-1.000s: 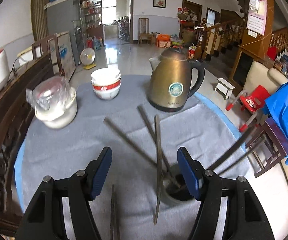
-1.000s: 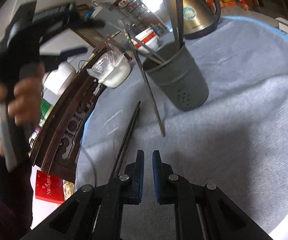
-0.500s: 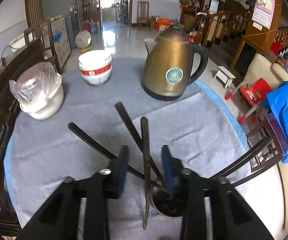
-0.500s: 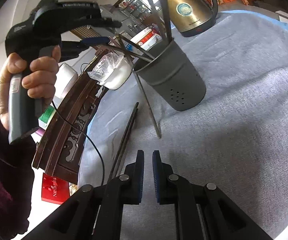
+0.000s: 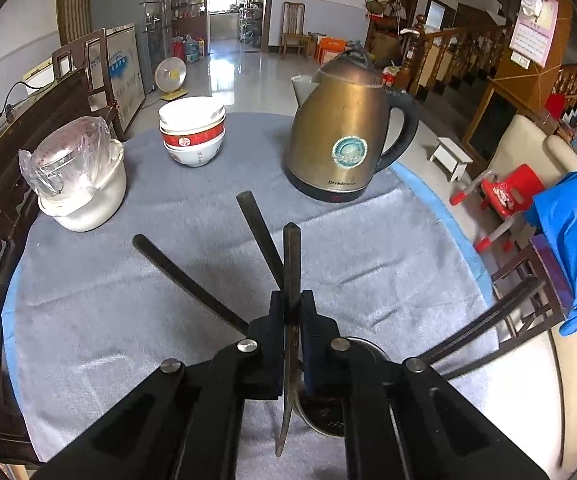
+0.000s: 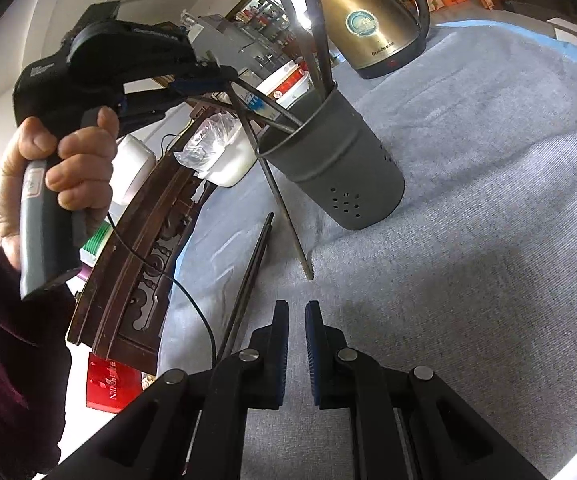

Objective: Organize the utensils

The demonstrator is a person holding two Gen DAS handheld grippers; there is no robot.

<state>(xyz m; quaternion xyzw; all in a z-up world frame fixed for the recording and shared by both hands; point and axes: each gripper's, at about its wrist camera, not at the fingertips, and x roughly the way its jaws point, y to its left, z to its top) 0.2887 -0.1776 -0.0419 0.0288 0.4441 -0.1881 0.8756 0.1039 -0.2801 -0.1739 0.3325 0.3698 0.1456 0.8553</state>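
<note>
Our left gripper [image 5: 292, 312] has just closed its jaws on the leaning chopstick [image 5: 291, 264] outside the holder [image 6: 330, 168]; we lift straight, then drop it in. Right gripper [image 6: 296, 344] is nearly closed, empty.

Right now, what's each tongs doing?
Left tongs: just closed, shut on a chopstick leaning outside the holder.
Right tongs: shut, holding nothing.

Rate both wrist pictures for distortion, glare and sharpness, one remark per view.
Left wrist view: heavy fisheye bending, dark corners; window glare on the far floor; the kettle and the chopstick in the left gripper are sharp. Right wrist view: same bending; backlight whitens the doorway behind the utensil holder; the right gripper is crisp.
</note>
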